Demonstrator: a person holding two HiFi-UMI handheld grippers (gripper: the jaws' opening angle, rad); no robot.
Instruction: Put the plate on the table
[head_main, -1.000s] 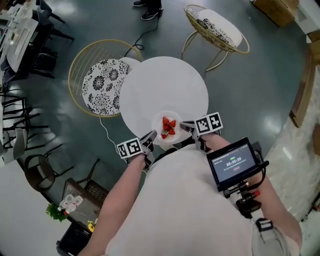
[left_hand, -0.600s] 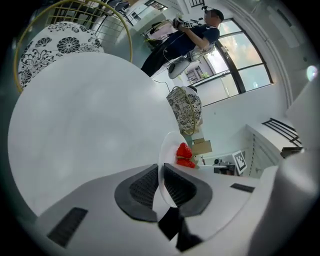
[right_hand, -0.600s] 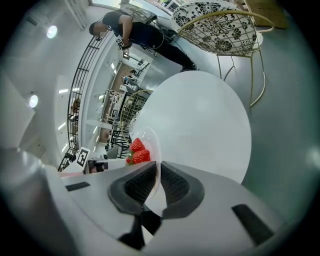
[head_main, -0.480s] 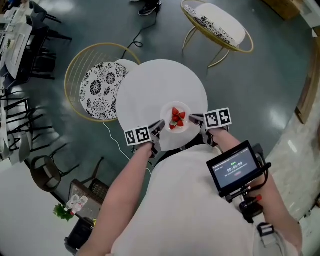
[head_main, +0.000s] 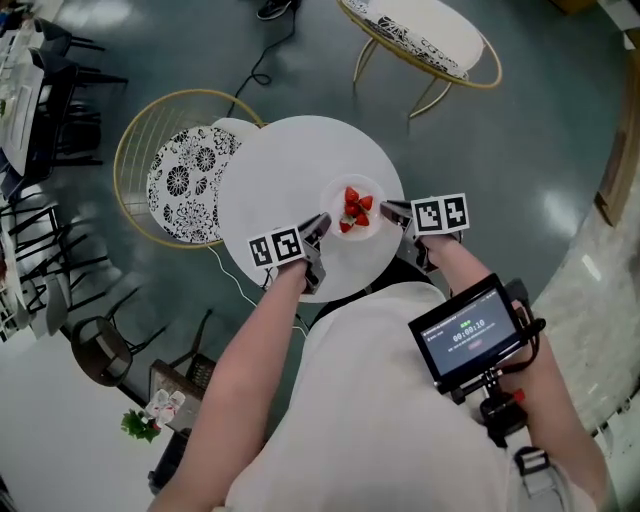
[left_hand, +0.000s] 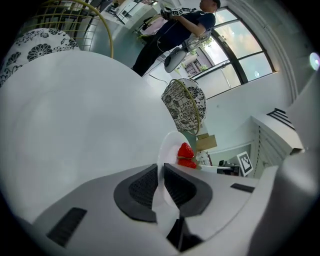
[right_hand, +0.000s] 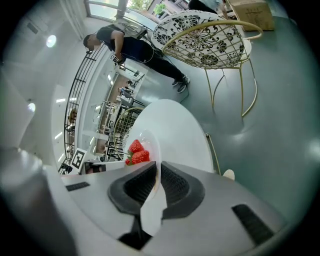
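Note:
A small white plate (head_main: 338, 204) with red strawberries (head_main: 354, 210) hangs over the near right part of the round white table (head_main: 275, 175). My left gripper (head_main: 322, 226) is shut on the plate's left rim (left_hand: 161, 159). On the opposite rim (right_hand: 154, 150) my right gripper (head_main: 386, 211) is shut too. In the left gripper view the strawberries (left_hand: 186, 154) show past the rim, over the table top (left_hand: 75, 110). In the right gripper view the strawberries (right_hand: 136, 152) sit left of the jaws, with the table (right_hand: 172, 127) beyond. Whether the plate touches the table I cannot tell.
A gold wire chair with a patterned cushion (head_main: 178, 177) stands left of the table, a second one (head_main: 430, 35) at the far right. A cable (head_main: 262, 60) runs over the dark floor. Black chairs (head_main: 40, 140) line the left edge. A person (right_hand: 135, 50) stands farther off.
Both grippers have carried the plate forward from the table's near edge to a spot over its top. The grip on both rims is unchanged.

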